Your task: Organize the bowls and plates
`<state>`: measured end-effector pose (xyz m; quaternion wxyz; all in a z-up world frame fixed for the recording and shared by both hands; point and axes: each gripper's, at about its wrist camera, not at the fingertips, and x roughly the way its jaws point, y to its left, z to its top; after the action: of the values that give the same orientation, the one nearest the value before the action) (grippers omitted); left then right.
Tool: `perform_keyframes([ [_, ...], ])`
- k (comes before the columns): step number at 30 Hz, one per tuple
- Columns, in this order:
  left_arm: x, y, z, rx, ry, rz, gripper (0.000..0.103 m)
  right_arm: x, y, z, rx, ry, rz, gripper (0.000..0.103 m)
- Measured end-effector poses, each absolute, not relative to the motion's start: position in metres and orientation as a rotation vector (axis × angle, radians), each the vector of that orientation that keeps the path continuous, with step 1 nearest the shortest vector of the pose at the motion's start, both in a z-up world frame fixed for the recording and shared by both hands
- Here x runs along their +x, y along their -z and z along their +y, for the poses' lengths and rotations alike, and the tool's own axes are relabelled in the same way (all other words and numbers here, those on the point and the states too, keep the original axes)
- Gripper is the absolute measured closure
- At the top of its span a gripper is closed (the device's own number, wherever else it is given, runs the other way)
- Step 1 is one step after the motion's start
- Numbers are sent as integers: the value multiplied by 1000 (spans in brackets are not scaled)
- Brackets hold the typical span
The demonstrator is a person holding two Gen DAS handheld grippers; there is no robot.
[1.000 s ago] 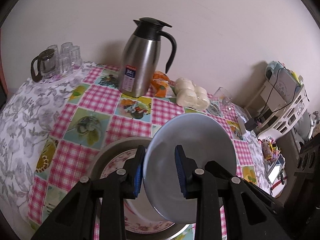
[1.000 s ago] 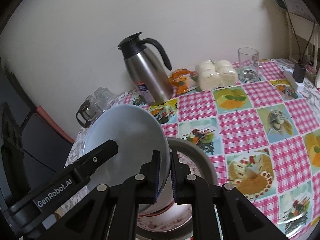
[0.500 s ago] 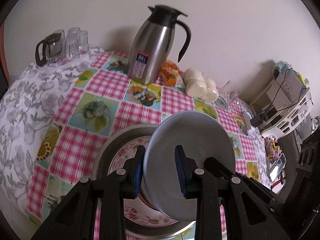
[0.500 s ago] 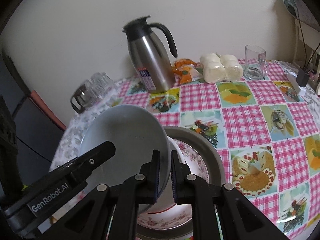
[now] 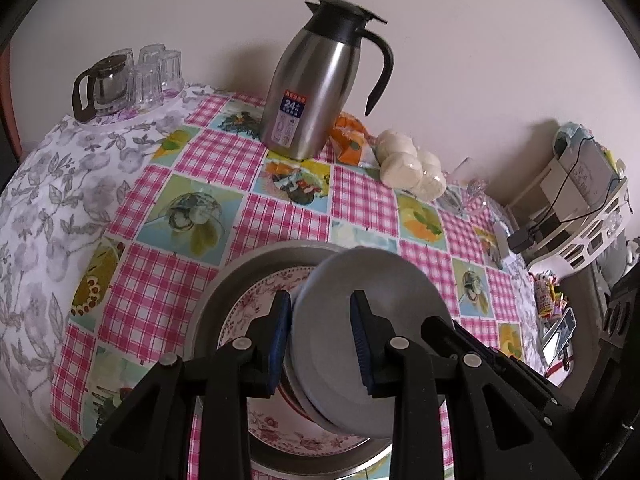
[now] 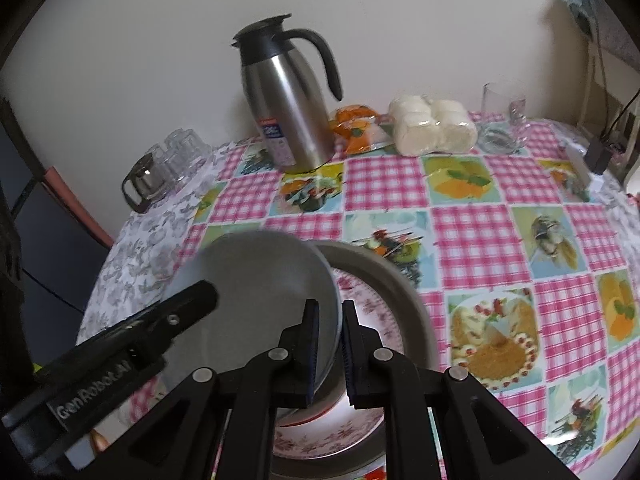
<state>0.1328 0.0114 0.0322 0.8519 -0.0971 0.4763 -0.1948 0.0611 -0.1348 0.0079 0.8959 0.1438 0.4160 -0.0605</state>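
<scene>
Grey plate (image 5: 360, 344) hangs tilted over the metal basin (image 5: 224, 284), its lower edge down among the floral plate (image 5: 256, 312) and a red-rimmed dish (image 6: 296, 416) that already lie inside the basin. The right gripper (image 6: 329, 354) is clenched on the plate's rim, one blue pad on each face. The left gripper (image 5: 321, 342) straddles the opposite rim; its jaws have just been opening a little, and from the left wrist view I cannot tell whether the pads (image 5: 280, 336) press the plate or merely flank it.

Judging from this, the step in hand is lowering the plate onto the stack in the basin, and it looks nearly down. The main risk is the slackened left hold: if it lets go while the plate is tilted, the whole weight hangs from the right gripper's thin pinch on a smooth glazed edge, and the plate could swing, slip out and knock against the crockery beneath, chipping one of them. A second risk is setting it down off-centre, so that it rests against the basin's wall instead of lying flat. The steel jug (image 5: 320, 80) stands beyond the basin, well apart, out of danger.
</scene>
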Motion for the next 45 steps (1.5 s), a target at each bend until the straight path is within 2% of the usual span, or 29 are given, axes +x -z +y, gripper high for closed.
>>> perform_keyframes([
  [7, 131, -37, 13, -199, 399, 991, 70, 57, -14, -144, 319, 122, 843, 89],
  [8, 131, -37, 14, -197, 394, 989, 65, 57, -15, -144, 318, 124, 844, 89],
  [9, 130, -39, 15, -193, 387, 986, 55, 57, -15, -144, 317, 126, 844, 89],
  [10, 129, -40, 16, -194, 381, 984, 51, 56, -14, -144, 314, 129, 846, 88],
  [11, 128, -41, 18, -197, 375, 980, 46, 56, -14, -145, 313, 130, 847, 76],
  [13, 125, -45, 21, -196, 359, 970, 42, 54, -15, -146, 309, 139, 844, 44],
  [15, 123, -46, 25, -188, 335, 964, 29, 51, -17, -146, 294, 160, 839, 40],
  [16, 120, -47, 27, -180, 321, 957, 27, 50, -17, -146, 287, 166, 838, 39],
  [18, 116, -48, 31, -175, 303, 944, 24, 47, -18, -147, 282, 169, 834, 31],
  [19, 115, -47, 34, -176, 297, 941, 21, 45, -19, -147, 282, 169, 831, 27],
  [20, 112, -47, 37, -176, 286, 932, 13, 43, -19, -147, 281, 170, 828, 26],
  [21, 111, -47, 39, -175, 280, 926, 10, 41, -19, -147, 281, 174, 827, 24],
  [28, 97, -42, 57, -183, 243, 898, 10, 26, -13, -145, 288, 179, 823, 11],
  [30, 90, -39, 61, -176, 232, 895, 3, 21, -12, -143, 282, 177, 818, 0],
  [45, 34, -12, 64, -25, 195, 890, 1, -43, 18, -152, 264, 226, 812, 0],
])
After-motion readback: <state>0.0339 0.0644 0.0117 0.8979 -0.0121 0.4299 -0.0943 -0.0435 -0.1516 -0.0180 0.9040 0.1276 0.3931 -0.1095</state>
